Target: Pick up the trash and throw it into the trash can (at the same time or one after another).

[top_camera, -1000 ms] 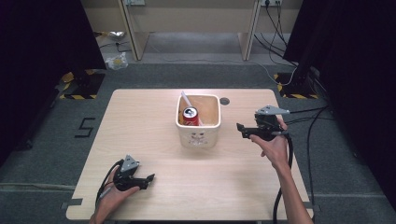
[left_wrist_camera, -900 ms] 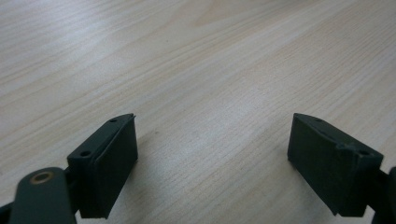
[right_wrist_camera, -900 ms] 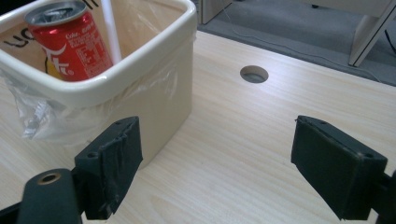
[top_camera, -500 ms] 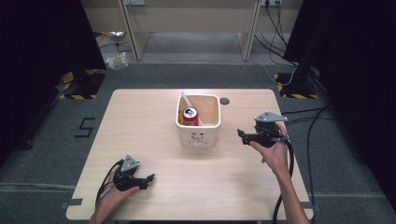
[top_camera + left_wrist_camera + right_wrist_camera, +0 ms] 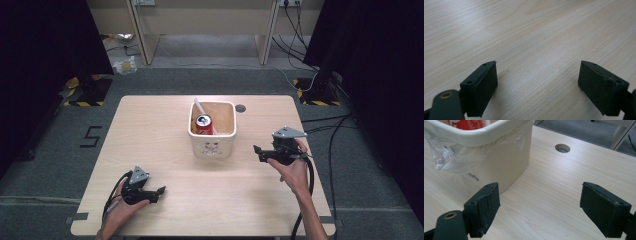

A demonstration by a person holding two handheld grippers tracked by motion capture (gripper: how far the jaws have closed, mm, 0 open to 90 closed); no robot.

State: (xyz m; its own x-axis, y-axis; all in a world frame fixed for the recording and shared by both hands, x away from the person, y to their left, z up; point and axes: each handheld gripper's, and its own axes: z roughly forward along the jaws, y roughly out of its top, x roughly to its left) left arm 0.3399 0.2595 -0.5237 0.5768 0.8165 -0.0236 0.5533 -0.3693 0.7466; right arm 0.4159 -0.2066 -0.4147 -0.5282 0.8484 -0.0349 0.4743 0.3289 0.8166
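Observation:
A cream square bin lined with a clear plastic bag stands at the middle of the wooden table. A red can and a white stick-like item lie inside it. My right gripper hovers open to the right of the bin, jaws pointing at it; in the right gripper view the bin sits close ahead on the left. My left gripper rests open near the table's front left, over bare wood with nothing between its jaws.
A round cable hole lies in the table just behind and right of the bin. Cables trail from both grippers over the table's front and right edges. Grey carpet surrounds the table, with desk legs and yellow-black striped bases beyond.
My right gripper has drifted down and toward the person, away from the bin's rim level. The left gripper has stayed put.

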